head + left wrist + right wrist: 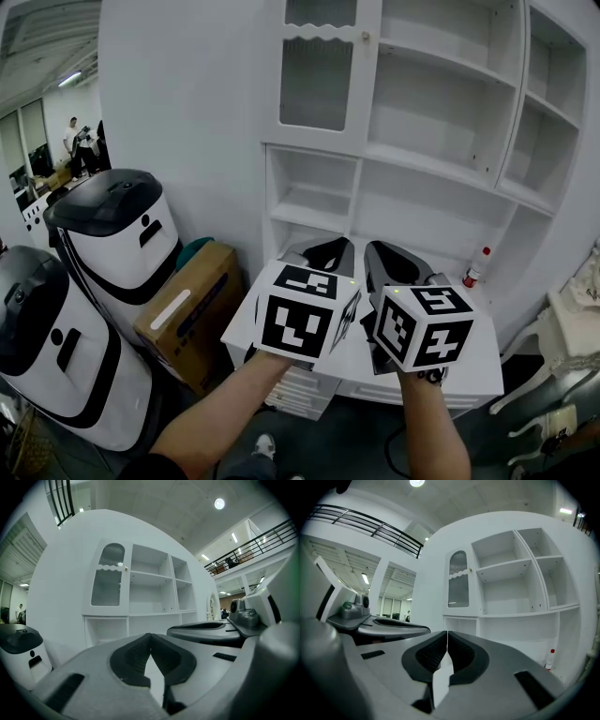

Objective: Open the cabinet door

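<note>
No legible text, brand or number anywhere. Cardboard box [211, 292]: pale label strip [171, 309] on top, perhaps printed, too small to read.

I've got a bright, even feed, cool white all over. In the left gripper view a round ceiling lamp [219, 503] blows out to a flat white disc and strip lights [233, 537] glow off to the right. The right gripper view clips a second lamp [416, 482] at its top edge. Both gripper views bend hard at the rim and drop to black in the corners. Up close the left gripper [150, 637] reads soft, while the cabinet [150, 597] behind it is crisper. On the head view its straight lines bow, shadows inside the shelves [441, 112] stay faint, and there's no harsh glare.
</note>
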Available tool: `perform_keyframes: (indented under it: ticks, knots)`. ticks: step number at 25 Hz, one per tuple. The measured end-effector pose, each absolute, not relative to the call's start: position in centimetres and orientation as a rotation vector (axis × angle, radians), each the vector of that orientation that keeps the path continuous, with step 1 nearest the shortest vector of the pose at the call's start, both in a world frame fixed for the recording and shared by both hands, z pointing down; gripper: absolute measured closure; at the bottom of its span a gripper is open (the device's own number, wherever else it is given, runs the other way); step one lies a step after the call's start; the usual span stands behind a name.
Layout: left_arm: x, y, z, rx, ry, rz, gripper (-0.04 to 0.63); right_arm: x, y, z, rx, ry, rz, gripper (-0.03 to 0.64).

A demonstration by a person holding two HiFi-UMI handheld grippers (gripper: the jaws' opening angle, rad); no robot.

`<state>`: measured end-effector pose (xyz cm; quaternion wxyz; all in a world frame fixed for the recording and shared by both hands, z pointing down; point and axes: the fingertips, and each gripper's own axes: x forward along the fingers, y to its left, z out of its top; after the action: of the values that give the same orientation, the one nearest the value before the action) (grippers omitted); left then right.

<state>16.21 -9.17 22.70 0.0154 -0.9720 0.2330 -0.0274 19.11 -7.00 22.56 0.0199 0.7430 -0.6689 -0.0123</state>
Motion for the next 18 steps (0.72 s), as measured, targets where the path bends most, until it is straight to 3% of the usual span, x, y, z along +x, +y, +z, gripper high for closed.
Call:
perform_keyframes:
  ticks: [18]
  knots:
    - [22.1, -19.0, 20.5, -3.02, 0.669, -0.022, 0.586, 24.4, -16.8, 20.7, 2.307, -2.055, -0.092, 0.598]
